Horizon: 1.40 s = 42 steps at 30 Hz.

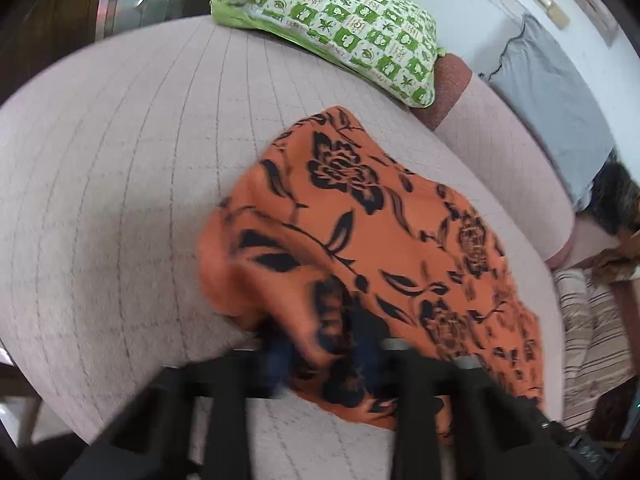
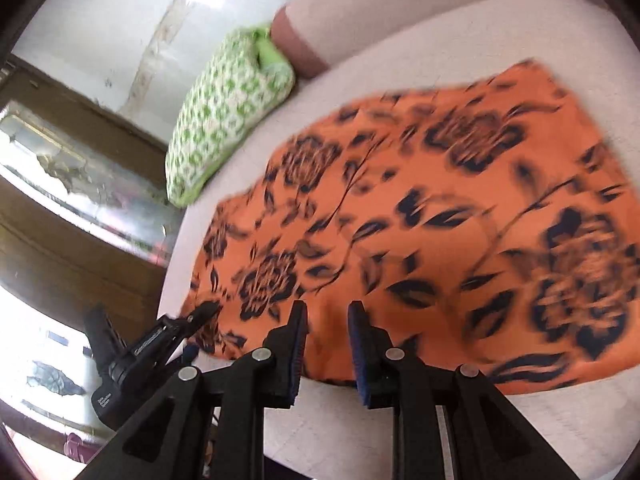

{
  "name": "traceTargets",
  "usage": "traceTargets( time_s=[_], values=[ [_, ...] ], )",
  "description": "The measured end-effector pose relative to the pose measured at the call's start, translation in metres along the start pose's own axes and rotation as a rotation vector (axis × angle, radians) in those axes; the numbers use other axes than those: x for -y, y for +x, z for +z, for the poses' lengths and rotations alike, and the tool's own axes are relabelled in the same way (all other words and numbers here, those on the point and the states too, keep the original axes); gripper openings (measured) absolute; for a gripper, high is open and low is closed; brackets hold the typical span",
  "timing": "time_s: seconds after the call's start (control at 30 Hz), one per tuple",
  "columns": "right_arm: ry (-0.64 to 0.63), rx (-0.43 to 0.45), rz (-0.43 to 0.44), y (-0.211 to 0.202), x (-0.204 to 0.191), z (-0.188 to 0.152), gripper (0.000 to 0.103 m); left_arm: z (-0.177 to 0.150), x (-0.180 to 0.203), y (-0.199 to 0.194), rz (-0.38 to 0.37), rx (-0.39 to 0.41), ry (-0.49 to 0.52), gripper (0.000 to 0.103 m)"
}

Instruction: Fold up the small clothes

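A green-and-white patterned pillow [image 1: 340, 24] is seen lying at the far edge of a pale quilted mattress [image 1: 120, 168], against a reddish-brown bolster [image 1: 450, 88]. A striped cloth [image 1: 592, 344] is seen beside the mattress.

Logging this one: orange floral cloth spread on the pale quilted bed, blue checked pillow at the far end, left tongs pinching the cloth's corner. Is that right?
One slip: the pillow is green and white checked, not blue, as both wrist views show. The rest holds: the orange floral cloth lies on the quilted bed, and the right wrist view shows the left tongs pinching its corner.
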State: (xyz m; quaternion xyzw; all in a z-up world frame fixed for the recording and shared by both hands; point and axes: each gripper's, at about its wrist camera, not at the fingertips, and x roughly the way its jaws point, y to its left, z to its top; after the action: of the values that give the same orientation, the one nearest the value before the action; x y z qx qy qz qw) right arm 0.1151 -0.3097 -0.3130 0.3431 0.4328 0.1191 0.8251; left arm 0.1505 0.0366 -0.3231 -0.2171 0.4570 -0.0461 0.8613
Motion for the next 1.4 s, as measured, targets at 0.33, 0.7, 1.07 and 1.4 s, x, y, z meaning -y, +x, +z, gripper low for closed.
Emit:
traceTargets(
  time_s=[0.33,0.7,1.07,1.4],
  values=[
    [0.132,0.189,-0.063,-0.070,0.060,0.016,0.025,0.006,0.041,-0.043,-0.057,0.117,0.185,0.015],
    [0.076,0.151,-0.039,-0.066,0.049,0.013,0.025,0.005,0.035,-0.018,-0.018,0.025,0.135,0.059],
    [0.042,0.105,-0.096,-0.041,0.040,0.009,0.025,0.005,-0.007,0.009,-0.134,0.010,-0.070,0.018],
    [0.064,-0.006,-0.177,0.002,0.035,0.004,0.024,0.010,0.006,0.011,-0.173,0.013,0.044,0.044]
  ],
)
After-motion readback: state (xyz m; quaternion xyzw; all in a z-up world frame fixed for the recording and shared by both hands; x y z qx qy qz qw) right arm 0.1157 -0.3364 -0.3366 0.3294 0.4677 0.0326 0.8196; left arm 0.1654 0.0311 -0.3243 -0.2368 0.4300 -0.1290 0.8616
